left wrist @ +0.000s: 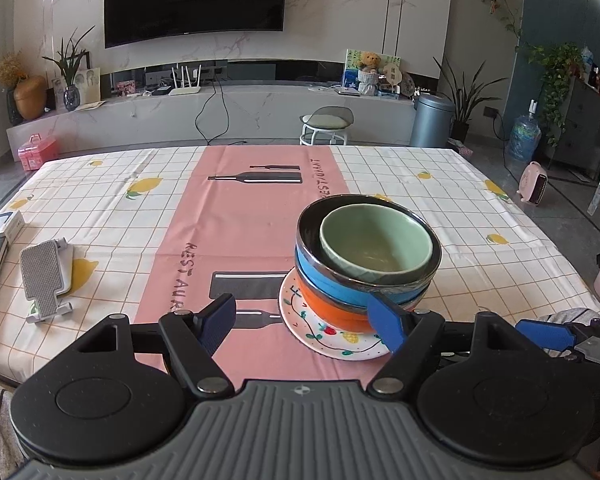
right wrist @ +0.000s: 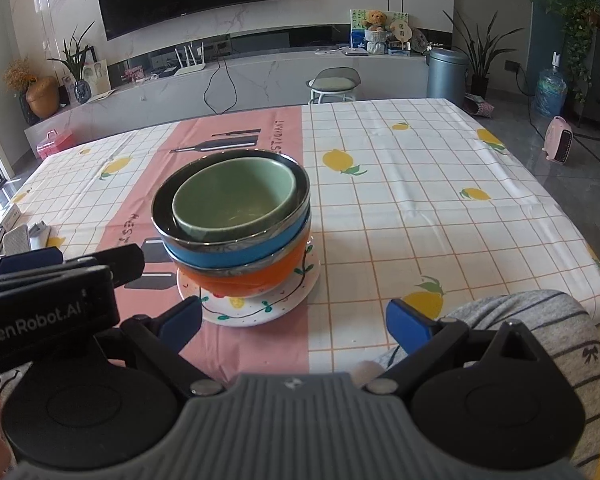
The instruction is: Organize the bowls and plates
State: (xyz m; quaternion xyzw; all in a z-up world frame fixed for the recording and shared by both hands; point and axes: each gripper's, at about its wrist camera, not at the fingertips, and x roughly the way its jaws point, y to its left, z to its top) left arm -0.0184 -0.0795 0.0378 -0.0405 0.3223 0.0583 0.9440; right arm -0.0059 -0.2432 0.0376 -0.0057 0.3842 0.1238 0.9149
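I see both grippers spread and empty, with the bowl stack (left wrist: 366, 264) on the plate (left wrist: 300, 320) at lower centre-right, touching past the left gripper (left wrist: 306, 322); right gripper (right wrist: 293, 322) sits farther back.

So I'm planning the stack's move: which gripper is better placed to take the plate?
Left gripper: its open jaws reach the plate. The right gripper, also open, sits back from it.

The orange bowl (left wrist: 332, 312) hides most of the painted plate (left wrist: 300, 320); its centre cannot be seen.
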